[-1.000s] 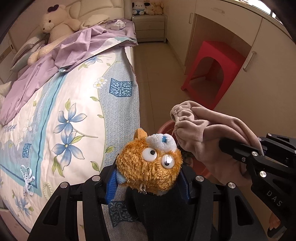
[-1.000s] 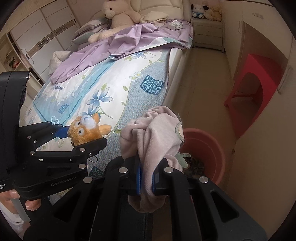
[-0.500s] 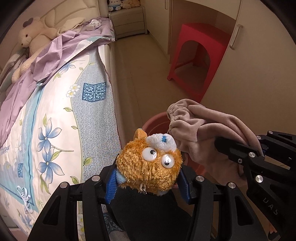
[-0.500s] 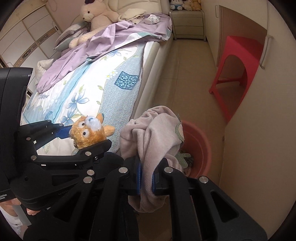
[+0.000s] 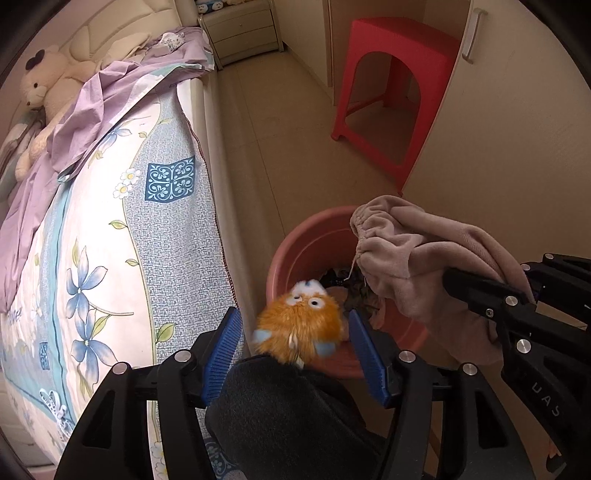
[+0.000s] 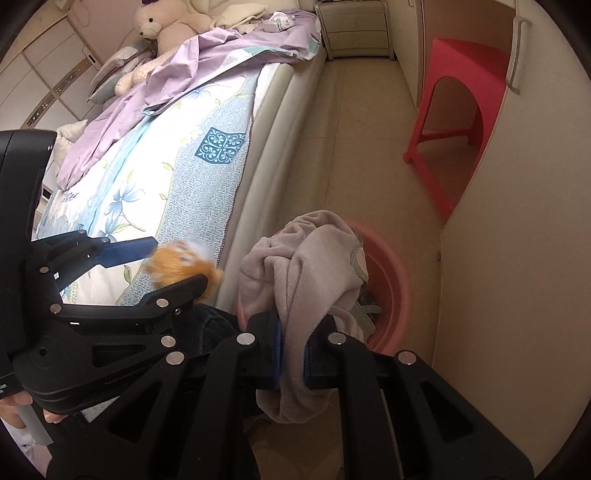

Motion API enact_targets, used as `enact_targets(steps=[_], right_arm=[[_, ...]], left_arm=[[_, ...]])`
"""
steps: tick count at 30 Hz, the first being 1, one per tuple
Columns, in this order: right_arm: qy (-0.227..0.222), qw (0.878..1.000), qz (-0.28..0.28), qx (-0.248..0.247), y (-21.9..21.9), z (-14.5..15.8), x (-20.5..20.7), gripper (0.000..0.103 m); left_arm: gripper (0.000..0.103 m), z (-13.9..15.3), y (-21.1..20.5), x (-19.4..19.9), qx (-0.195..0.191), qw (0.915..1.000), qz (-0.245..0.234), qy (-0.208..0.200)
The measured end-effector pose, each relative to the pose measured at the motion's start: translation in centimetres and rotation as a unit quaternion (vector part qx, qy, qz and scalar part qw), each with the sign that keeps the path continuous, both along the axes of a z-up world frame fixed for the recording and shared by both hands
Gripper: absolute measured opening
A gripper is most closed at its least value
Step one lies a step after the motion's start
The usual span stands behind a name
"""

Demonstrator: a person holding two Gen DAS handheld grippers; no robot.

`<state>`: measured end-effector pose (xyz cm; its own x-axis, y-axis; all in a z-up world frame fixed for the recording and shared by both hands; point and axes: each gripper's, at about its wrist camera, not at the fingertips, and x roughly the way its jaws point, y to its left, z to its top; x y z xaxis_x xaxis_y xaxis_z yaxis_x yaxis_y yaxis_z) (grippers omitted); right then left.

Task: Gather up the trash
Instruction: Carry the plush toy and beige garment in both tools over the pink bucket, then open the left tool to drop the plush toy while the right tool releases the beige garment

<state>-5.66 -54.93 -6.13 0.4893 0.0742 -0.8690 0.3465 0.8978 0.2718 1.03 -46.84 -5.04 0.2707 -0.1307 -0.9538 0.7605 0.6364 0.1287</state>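
Observation:
My left gripper (image 5: 295,347) is open, its blue pads apart. An orange plush toy (image 5: 299,325) is blurred between and beyond them, free of both pads, over the near rim of the pink basin (image 5: 303,240). The toy also shows in the right wrist view (image 6: 181,264). My right gripper (image 6: 291,349) is shut on a beige-pink cloth (image 6: 306,266) and holds it above the basin (image 6: 391,280). The cloth (image 5: 424,258) hangs over the basin's right side in the left wrist view. Dark items lie in the basin's bottom.
A bed (image 5: 110,229) with a floral sheet stands close on the left, with a purple blanket (image 5: 110,96) and a white teddy bear (image 5: 40,92). A red plastic stool (image 5: 395,81) stands by the cabinet wall on the right. A nightstand (image 5: 240,29) is at the far end.
My left gripper has opened and let go of the orange plush toy, which now drops away toward the basin. Both views have shifted toward the basin. The right gripper still holds the cloth.

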Motion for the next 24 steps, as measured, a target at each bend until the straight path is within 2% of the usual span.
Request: enact_targets(steps=[3, 14, 21, 23, 24], right_arm=[[0.005, 1.0, 0.0, 0.0, -0.3, -0.5, 0.1, 0.008], [0.02, 1.0, 0.004, -0.002, -0.5, -1.8, 0.6, 0.008], [0.022, 0.999, 0.021, -0.021, 0.5, -2.2, 2.0, 0.02], [0.024, 0.999, 0.026, -0.022, 0.7, -2.4, 2.5, 0.026], [0.024, 0.999, 0.027, -0.024, 0.9, -2.4, 2.6, 0.033]], left_arm=[[0.071, -0.3, -0.2, 0.1, 0.003, 1.0, -0.002, 0.0], [0.079, -0.4, 0.8, 0.7, -0.003, 1.0, 0.009, 0.002], [0.083, -0.1, 2.3, 1.7, -0.008, 0.9995, 0.03, 0.0], [0.085, 0.0, 2.7, 1.9, -0.01, 0.9993, 0.036, -0.001], [0.085, 0.1, 3.0, 2.1, -0.011, 0.9992, 0.039, -0.002]])
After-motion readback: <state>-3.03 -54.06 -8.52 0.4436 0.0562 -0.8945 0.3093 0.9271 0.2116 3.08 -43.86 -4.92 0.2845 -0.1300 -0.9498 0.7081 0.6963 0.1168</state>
